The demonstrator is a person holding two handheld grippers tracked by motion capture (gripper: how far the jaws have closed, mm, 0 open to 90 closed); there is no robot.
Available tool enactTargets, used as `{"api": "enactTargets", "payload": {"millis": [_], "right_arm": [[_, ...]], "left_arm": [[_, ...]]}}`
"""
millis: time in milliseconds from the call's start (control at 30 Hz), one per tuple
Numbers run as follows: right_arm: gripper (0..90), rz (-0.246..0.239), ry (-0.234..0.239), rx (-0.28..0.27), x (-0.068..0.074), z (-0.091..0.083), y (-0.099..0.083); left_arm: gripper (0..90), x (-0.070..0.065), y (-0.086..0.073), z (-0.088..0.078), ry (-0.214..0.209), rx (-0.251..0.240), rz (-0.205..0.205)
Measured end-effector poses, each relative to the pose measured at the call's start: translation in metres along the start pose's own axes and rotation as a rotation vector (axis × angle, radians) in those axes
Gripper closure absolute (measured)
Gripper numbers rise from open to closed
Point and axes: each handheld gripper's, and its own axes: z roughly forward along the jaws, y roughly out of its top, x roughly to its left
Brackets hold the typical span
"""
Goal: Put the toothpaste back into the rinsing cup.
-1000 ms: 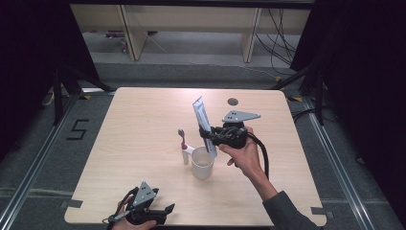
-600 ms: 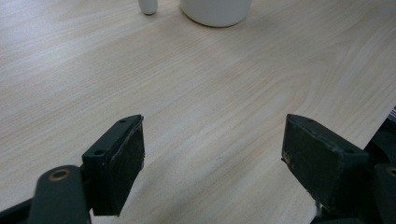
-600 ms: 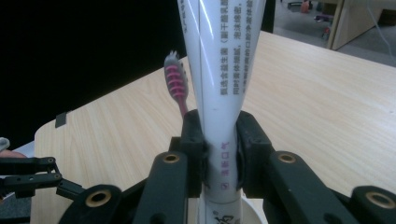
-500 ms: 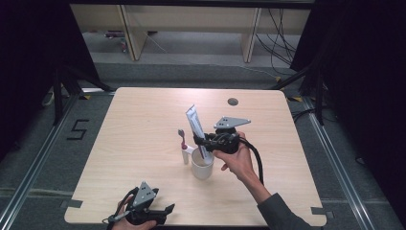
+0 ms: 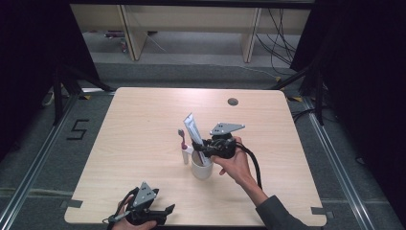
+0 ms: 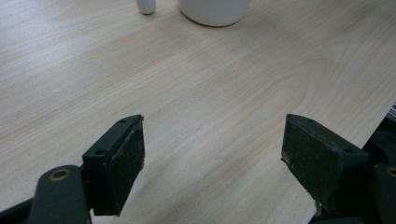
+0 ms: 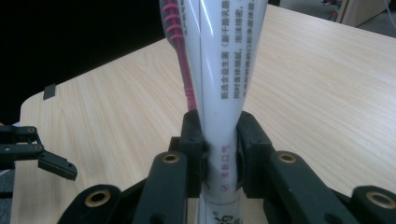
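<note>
- White toothpaste tube (image 5: 195, 139), pinched between the fingers of the right gripper (image 5: 207, 146), has come down and leftward over the last second; its lower end now dips inside the white cup (image 5: 202, 168), where a second ago it hung above and behind the rim.
- Seen in the right gripper view, both fingers (image 7: 192, 140) are pressed flat against the tube (image 7: 224, 84) near its lower end, and the tube leans up and away from them.
- Beside the cup, just to its left, a pink-and-white toothbrush (image 5: 184, 146) stands on its end on the surface (image 5: 143, 120), unmoved across the frames.
- Low at the near edge, the left gripper (image 5: 152, 212) has kept its place; its fingers (image 6: 116, 158) are wide apart with only bare wood between them.
- By my judgement the tube is nearly placed: what remains is a little more lowering, then letting go so it leans on the rim.
</note>
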Motion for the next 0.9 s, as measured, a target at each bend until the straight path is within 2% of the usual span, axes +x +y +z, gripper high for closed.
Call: {"api": "enactTargets", "payload": {"millis": [33, 133, 167, 200, 233, 267, 300, 333, 367, 433, 467, 500, 533, 567, 600, 633, 667, 700, 767, 833, 867, 900], "right_arm": [[75.2, 0.024, 0.007, 0.013, 0.002, 0.001, -0.001], [75.2, -0.005, 0.013, 0.013, 0.001, 0.004, -0.003], [75.2, -0.020, 0.002, 0.020, 0.001, 0.003, -0.004], [75.2, 0.000, -0.004, 0.019, 0.003, 0.004, -0.005], [75.2, -0.012, 0.010, 0.027, 0.002, 0.004, -0.006], [75.1, -0.025, -0.008, 0.033, 0.002, 0.004, -0.006], [75.1, 0.007, 0.004, 0.035, 0.005, 0.005, -0.007], [75.1, -0.006, 0.011, 0.038, 0.004, 0.005, -0.007], [75.1, -0.042, -0.010, 0.032, 0.002, 0.005, -0.007], [75.1, -0.024, -0.004, 0.041, 0.004, 0.006, -0.008], [75.1, -0.014, 0.006, 0.052, 0.004, 0.006, -0.009], [75.1, -0.035, -0.001, 0.057, 0.004, 0.005, -0.009], [75.1, -0.036, -0.001, 0.061, 0.004, 0.006, -0.009], [75.1, -0.010, -0.013, 0.063, 0.006, 0.005, -0.010], [75.1, -0.032, -0.004, 0.054, 0.004, 0.007, -0.011], [75.1, -0.043, -0.009, 0.068, 0.003, 0.006, -0.012], [75.1, -0.036, -0.002, 0.072, 0.004, 0.006, -0.012], [75.1, -0.027, -0.018, 0.071, 0.004, 0.006, -0.013], [75.1, -0.038, -0.006, 0.076, 0.003, 0.007, -0.014], [75.1, -0.027, -0.012, 0.086, 0.005, 0.006, -0.015], [75.0, -0.051, -0.018, 0.076, 0.004, 0.007, -0.016], [75.0, -0.048, -0.014, 0.085, 0.004, 0.007, -0.016]], "left_arm": [[21.1, 0.000, 0.000, -0.001, -0.002, 0.009, 0.004], [21.2, 0.000, 0.000, -0.001, -0.004, 0.008, 0.006], [21.1, 0.000, 0.000, 0.000, -0.004, 0.007, 0.005], [21.2, 0.000, 0.000, -0.001, -0.003, 0.012, 0.005], [21.2, 0.000, 0.000, 0.000, -0.004, 0.010, 0.006], [21.2, 0.000, 0.000, -0.001, -0.006, 0.013, 0.012], [21.3, 0.000, 0.000, 0.000, -0.005, 0.007, 0.006], [21.3, 0.000, 0.000, 0.000, -0.003, 0.004, 0.005], [21.3, 0.000, 0.000, 0.000, -0.004, 0.009, 0.006], [21.3, 0.000, 0.000, -0.001, -0.006, 0.020, 0.016], [21.3, 0.000, 0.000, -0.001, -0.006, 0.007, 0.006], [21.3, 0.000, 0.000, 0.000, -0.002, 0.006, 0.004], [21.3, 0.000, 0.000, 0.000, -0.001, 0.004, 0.003], [21.3, 0.000, 0.000, 0.000, -0.004, 0.009, 0.006], [21.3, 0.000, 0.000, -0.001, -0.007, 0.019, 0.016], [21.3, 0.000, 0.000, -0.002, -0.007, 0.021, 0.019], [21.3, 0.000, 0.000, -0.001, -0.005, 0.007, 0.005], [21.3, 0.000, 0.000, 0.000, -0.002, 0.003, 0.002], [21.3, 0.000, 0.000, -0.001, -0.004, 0.017, 0.015], [21.3, 0.000, 0.000, -0.001, -0.006, 0.020, 0.018], [21.3, 0.000, 0.001, -0.001, -0.004, 0.022, 0.016], [21.3, 0.000, 0.000, -0.001, 0.000, 0.024, 0.014]]}}
